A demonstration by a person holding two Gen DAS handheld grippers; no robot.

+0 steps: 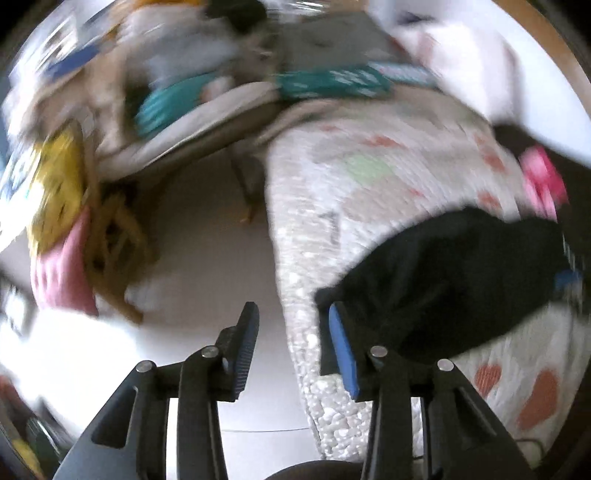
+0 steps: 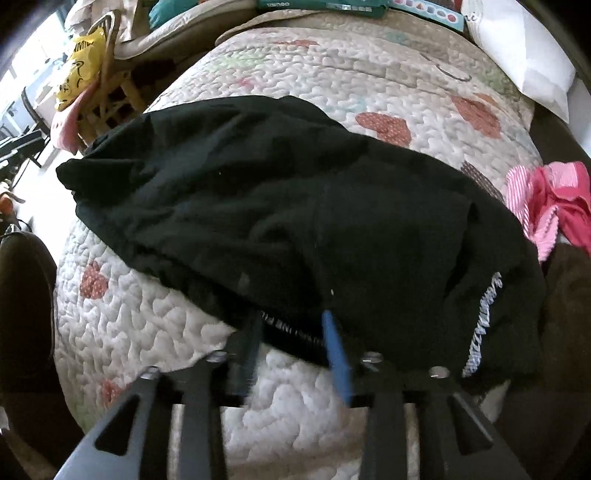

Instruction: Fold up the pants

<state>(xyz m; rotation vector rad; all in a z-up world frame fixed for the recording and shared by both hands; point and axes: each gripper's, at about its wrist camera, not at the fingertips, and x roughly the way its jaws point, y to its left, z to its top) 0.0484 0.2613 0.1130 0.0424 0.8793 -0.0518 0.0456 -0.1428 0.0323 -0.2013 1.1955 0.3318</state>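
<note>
The black pants (image 2: 295, 206) lie bunched across a quilted bedspread (image 2: 147, 332), with a lettered waistband at the near edge. My right gripper (image 2: 291, 332) is open, its fingertips at that near edge, the blue pad (image 2: 334, 350) just under the fabric. In the blurred left wrist view the pants (image 1: 461, 277) lie at the right on the quilt (image 1: 351, 184). My left gripper (image 1: 291, 332) is open and empty, beside the pants' left end at the bed's edge, over the floor.
A pink striped garment (image 2: 550, 206) lies at the right of the bed. A white pillow (image 2: 524, 55) and teal boxes (image 2: 325, 4) are at the far end. A wooden chair with a yellow bag (image 2: 83, 70) stands left of the bed. White floor (image 1: 207, 258) lies left.
</note>
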